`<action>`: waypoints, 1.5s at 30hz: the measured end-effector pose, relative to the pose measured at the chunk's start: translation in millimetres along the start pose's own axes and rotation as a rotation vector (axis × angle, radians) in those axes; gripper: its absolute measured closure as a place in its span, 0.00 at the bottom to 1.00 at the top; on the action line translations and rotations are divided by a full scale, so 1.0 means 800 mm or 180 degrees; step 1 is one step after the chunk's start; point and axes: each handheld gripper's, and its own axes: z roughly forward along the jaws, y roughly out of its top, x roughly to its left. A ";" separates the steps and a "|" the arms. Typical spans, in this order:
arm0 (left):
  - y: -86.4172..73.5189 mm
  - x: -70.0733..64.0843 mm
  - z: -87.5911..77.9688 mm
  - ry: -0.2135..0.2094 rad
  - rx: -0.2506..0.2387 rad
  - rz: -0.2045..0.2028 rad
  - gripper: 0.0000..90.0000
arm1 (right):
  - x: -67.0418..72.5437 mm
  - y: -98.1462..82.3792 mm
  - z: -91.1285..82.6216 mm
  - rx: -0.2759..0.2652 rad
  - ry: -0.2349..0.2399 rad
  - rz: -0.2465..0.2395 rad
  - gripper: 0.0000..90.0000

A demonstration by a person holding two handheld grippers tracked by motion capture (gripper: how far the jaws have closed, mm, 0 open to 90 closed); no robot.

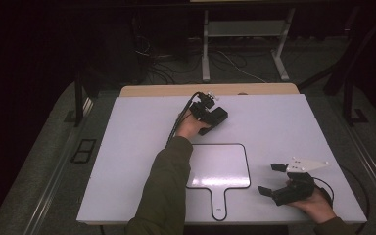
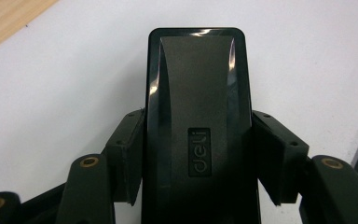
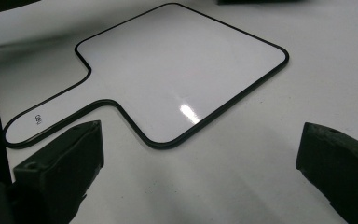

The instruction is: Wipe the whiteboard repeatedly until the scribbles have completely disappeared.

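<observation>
Left arm: sleeve stretched forward past the left edge of the whiteboard (image 1: 219,165).
Left tool (image 1: 214,116): beyond the whiteboard's far edge, jaws clamped on both sides of a black eraser (image 2: 199,126).
Right hand (image 1: 315,204): low, right of the whiteboard.
Right tool (image 1: 270,179): jaws spread wide, pointing at the whiteboard, gripping nothing.

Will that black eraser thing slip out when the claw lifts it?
Probably not. The left gripper clamps the black eraser on both long sides. Its shell looks hard and glossy, so it should stay stiff but might slide a little. Flat and boxy, it is unlikely to roll.
</observation>
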 end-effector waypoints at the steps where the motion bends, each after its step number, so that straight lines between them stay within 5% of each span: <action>1: 0.001 0.000 0.001 0.0009 0.0018 -0.0001 0.43 | 0.000 0.000 0.000 -0.0002 0.0001 0.0001 0.00; 13: 0.001 0.002 0.008 0.0050 0.0167 -0.0022 0.43 | 0.000 0.000 0.000 0.0001 0.0000 0.0002 0.00; 25: -0.001 0.003 0.011 0.0033 0.0136 -0.0051 0.43 | 0.000 0.000 0.000 -0.0003 0.0003 -0.0006 0.00; 36: -0.002 0.006 0.005 -0.0052 -0.0092 -0.0143 0.31 | 0.000 0.000 0.001 0.0011 0.0010 -0.0011 0.00; 45: -0.001 0.004 -0.011 -0.0057 -0.0274 -0.0089 0.26 | 0.001 0.000 0.001 0.0012 0.0009 -0.0009 0.00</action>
